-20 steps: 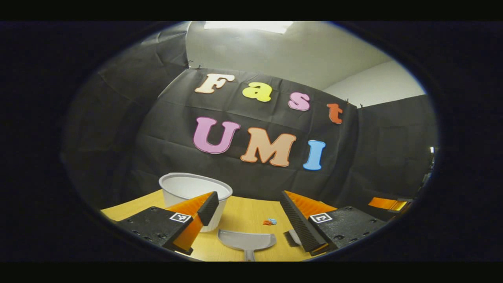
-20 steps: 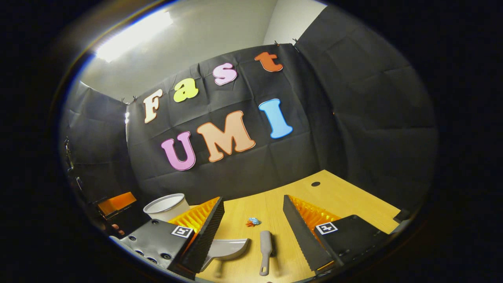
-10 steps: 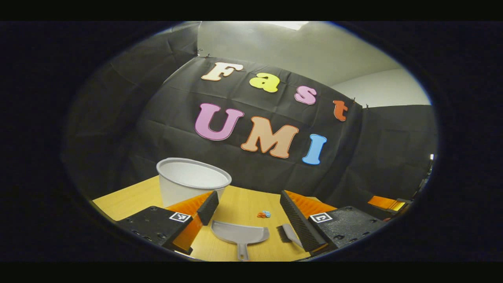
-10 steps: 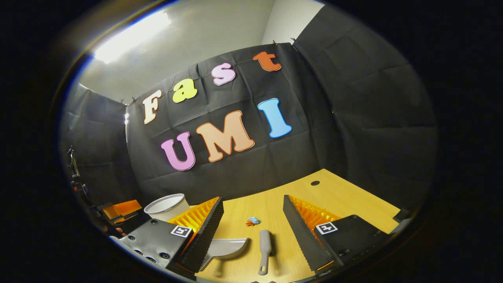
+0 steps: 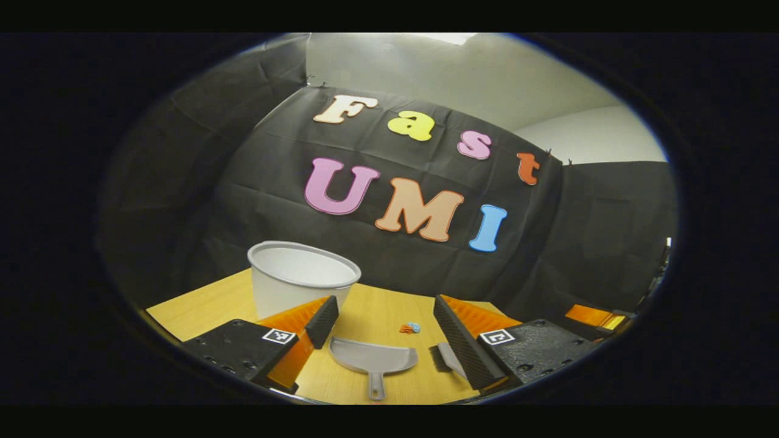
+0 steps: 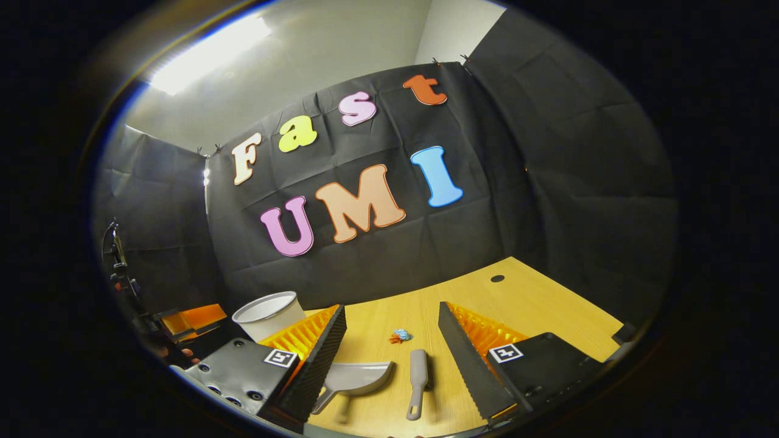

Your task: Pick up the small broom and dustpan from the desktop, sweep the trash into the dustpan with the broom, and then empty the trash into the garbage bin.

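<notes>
On the worktop just ahead, my left fingers and right fingers gape, empty, above dustpan and broom. Crowding could knock them together. Trash lies beyond, bin farther left; open room right.

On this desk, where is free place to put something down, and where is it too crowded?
The widest bare patch of the desk is its far right part, between the small round hole and the broom. A narrower patch lies left of the garbage bin. It is crowded in the near middle: the dustpan, the broom and the trash lie close together there.
</notes>
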